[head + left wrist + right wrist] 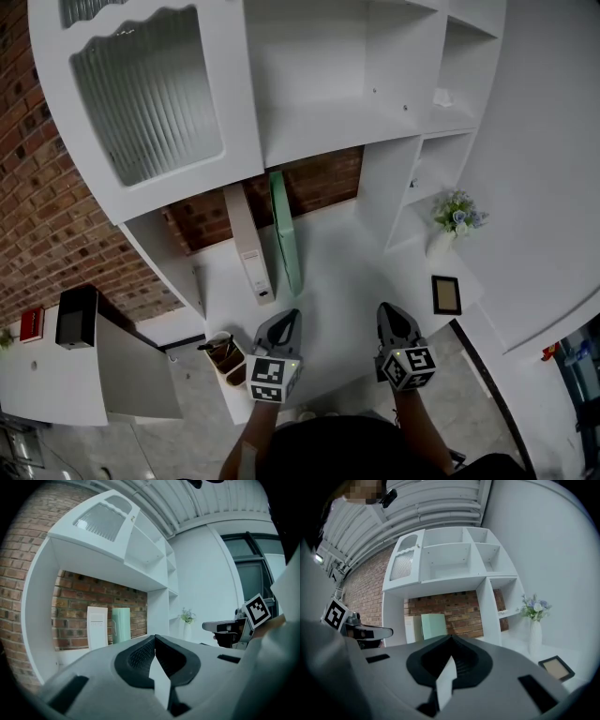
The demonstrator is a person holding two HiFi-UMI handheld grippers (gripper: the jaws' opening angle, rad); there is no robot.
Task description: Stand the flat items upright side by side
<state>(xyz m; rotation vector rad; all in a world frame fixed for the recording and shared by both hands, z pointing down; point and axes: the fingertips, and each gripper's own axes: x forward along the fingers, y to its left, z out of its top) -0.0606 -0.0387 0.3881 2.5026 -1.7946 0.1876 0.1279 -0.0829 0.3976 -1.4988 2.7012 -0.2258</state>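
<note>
The left gripper [154,639] is clenched, its two dark pads pressed together with nothing between them, and it touches nothing. The right gripper [451,638] is likewise closed tight and empty, held beside the left one above the front of the white desk [342,272]. Ahead of both grippers and well apart from them, the white file binder [249,246] and the mint-green folder [286,232] stand upright side by side in the open bay of the shelf unit [319,122], backed by the brick wall [323,180]; the white one lies more before the left gripper. To the right of the right gripper are a vase of flowers [455,220] and a picture frame [446,294] lying flat. In both gripper views the gripper bodies cut off the binders' lower edges, and from the right gripper the green folder overlaps part of the white one. The print on the white spine is too small to read.
</note>
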